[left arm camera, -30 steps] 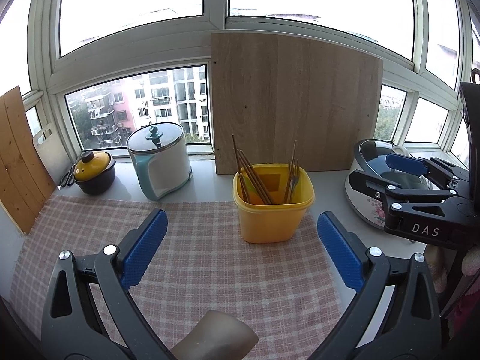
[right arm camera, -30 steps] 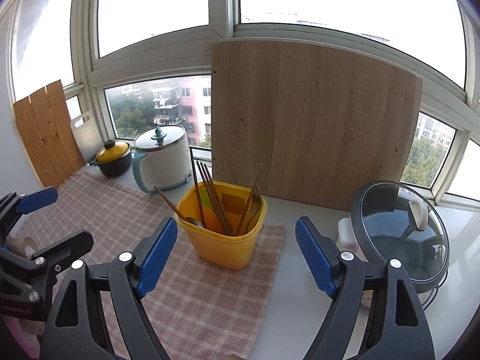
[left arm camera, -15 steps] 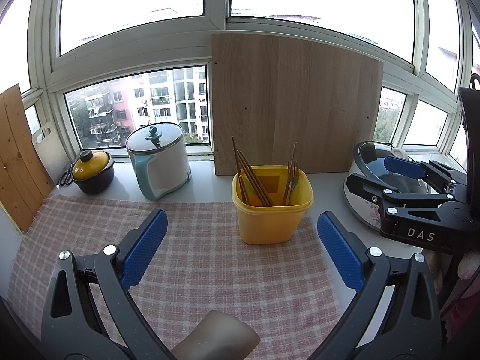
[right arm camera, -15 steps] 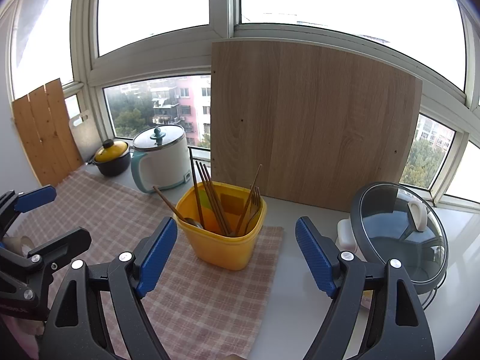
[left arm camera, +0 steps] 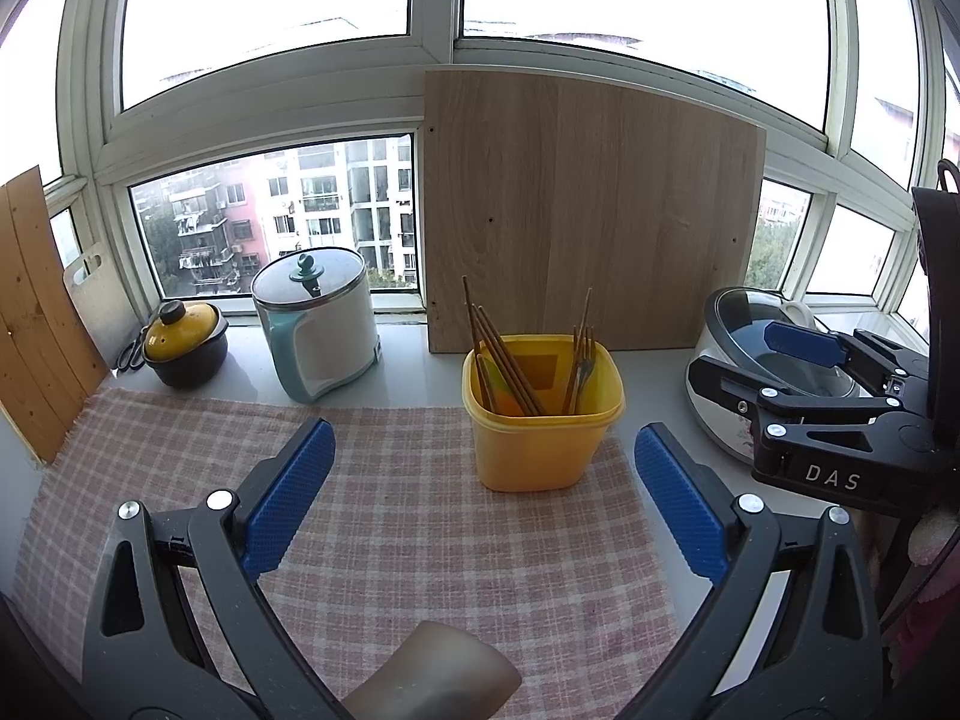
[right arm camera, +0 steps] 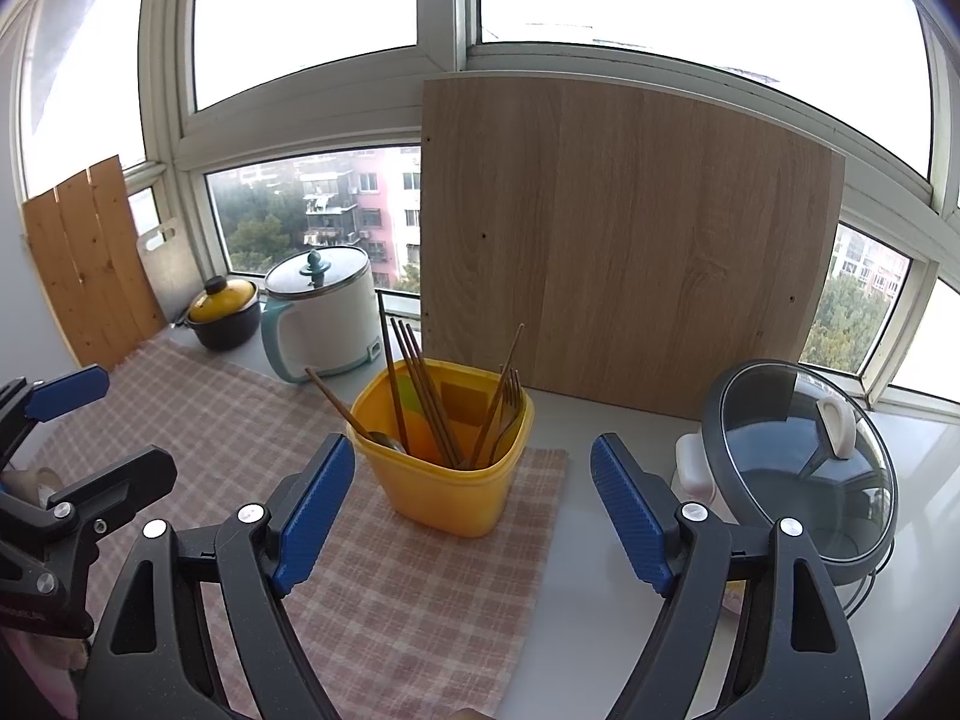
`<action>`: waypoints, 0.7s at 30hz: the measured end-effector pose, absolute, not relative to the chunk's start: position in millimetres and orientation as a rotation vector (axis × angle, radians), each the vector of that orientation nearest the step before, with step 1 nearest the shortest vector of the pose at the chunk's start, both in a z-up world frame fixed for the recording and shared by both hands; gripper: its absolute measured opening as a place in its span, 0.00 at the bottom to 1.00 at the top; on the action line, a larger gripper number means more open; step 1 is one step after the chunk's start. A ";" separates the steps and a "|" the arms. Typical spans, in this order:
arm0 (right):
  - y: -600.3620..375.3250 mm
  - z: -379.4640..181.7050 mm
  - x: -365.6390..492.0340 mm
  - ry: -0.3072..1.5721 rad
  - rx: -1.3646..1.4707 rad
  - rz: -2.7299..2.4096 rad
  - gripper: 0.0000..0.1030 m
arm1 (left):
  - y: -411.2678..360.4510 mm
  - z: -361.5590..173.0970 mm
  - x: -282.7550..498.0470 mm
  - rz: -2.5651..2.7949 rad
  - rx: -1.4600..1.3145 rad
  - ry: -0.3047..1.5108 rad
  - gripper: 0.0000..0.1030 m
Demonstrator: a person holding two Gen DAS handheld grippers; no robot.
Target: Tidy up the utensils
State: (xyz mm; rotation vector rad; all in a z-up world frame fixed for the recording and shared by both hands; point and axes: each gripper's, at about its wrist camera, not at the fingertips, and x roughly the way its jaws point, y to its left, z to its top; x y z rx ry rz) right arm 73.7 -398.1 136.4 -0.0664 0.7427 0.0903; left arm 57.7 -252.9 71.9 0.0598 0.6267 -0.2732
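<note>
Both grippers hang with their blue pads spread wide and nothing between them. From the left gripper (left arm camera: 483, 492), the yellow utensil bin (left arm camera: 543, 420) sits ahead at about one o'clock, near the far edge of the pink checked cloth (left arm camera: 180, 468). From the right gripper (right arm camera: 474, 495), the same bin (right arm camera: 447, 468) lies at about eleven o'clock and looms larger between the pads, so I'd judge the right hand the nearer one.

What the next move turns on is how the utensils stand. The chopsticks (left arm camera: 501, 348) bunch on the bin's left side, leaning with their tops toward eleven o'clock; the forks (left arm camera: 581, 360) stand nearly upright on its right. Their long axes run up out of the bin, so any grab would have to come from above, closing across the shafts.

The right view gives away something the left one hides: a spoon (right arm camera: 354, 414) lying over the rim, handle slanting out toward ten o'clock. It also shows a green divider or card inside; I can't tell which. The left view alone shows the right gripper (left arm camera: 828, 372) out at three o'clock, in front of the glass-lidded cooker (left arm camera: 720, 372).
</note>
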 end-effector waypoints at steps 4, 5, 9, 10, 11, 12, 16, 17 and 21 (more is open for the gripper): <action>-398.4 136.2 73.7 0.746 -0.065 0.090 0.79 | -253.6 71.8 58.1 -0.274 0.059 0.630 0.99; -398.6 136.2 73.6 0.747 -0.065 0.090 0.79 | -253.7 71.8 58.0 -0.274 0.059 0.630 0.99; -398.7 136.3 73.1 0.749 -0.066 0.089 0.79 | -254.0 71.6 58.0 -0.274 0.059 0.630 0.99; -398.7 136.2 73.4 0.749 -0.065 0.090 0.79 | -253.9 71.5 57.8 -0.272 0.058 0.629 0.99; -398.7 136.1 73.5 0.749 -0.065 0.090 0.79 | -253.8 71.5 57.7 -0.271 0.058 0.629 0.99; -398.7 136.1 73.5 0.749 -0.065 0.089 0.79 | -254.4 71.6 57.8 -0.271 0.059 0.629 0.99; -398.7 135.7 72.9 0.750 -0.063 0.086 0.79 | -254.9 71.8 57.6 -0.271 0.059 0.628 0.99; -398.9 135.6 73.5 0.751 -0.065 0.085 0.79 | -254.7 71.8 57.6 -0.269 0.059 0.627 0.99; -398.7 135.6 73.2 0.751 -0.065 0.085 0.79 | -257.2 71.6 58.1 -0.266 0.060 0.625 0.99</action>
